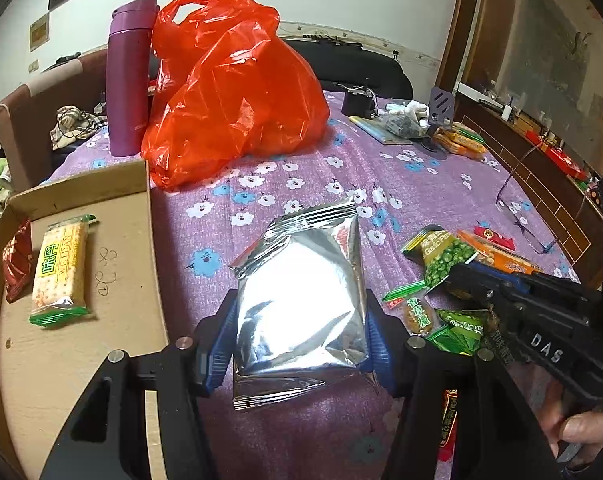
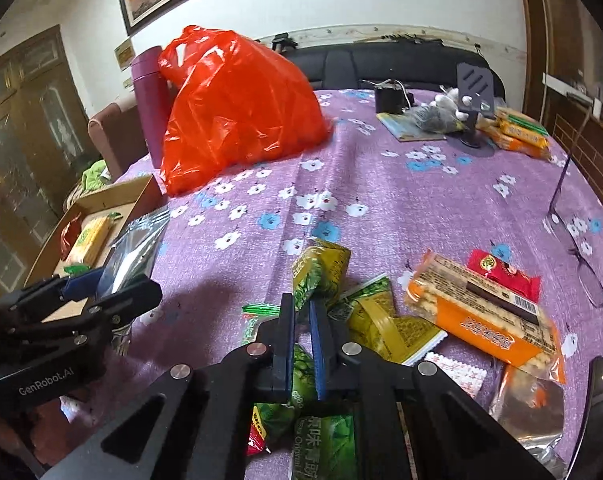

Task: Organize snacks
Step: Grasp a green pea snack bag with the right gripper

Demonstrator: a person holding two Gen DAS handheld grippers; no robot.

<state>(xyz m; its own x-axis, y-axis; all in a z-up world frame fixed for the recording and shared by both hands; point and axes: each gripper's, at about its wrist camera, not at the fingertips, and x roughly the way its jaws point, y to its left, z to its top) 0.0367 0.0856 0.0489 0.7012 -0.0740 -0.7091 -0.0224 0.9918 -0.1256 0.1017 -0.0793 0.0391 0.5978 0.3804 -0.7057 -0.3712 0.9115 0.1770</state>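
While the cardboard box (image 1: 77,344) holds only a yellow cracker pack (image 1: 59,270) and a red packet (image 1: 16,264), most snacks remain heaped on the cloth right of it. Just beside the box, the left gripper (image 1: 301,340) clamps a silver pouch (image 1: 301,304). Further right, the right gripper (image 2: 301,312) pinches a green pea packet (image 2: 321,276).

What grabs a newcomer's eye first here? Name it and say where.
The crumpled red plastic bag at the far side of the purple flowered tablecloth, beside a purple flask. Next, the shiny silver foil packet gripped in the left tool, right of the cardboard tray.
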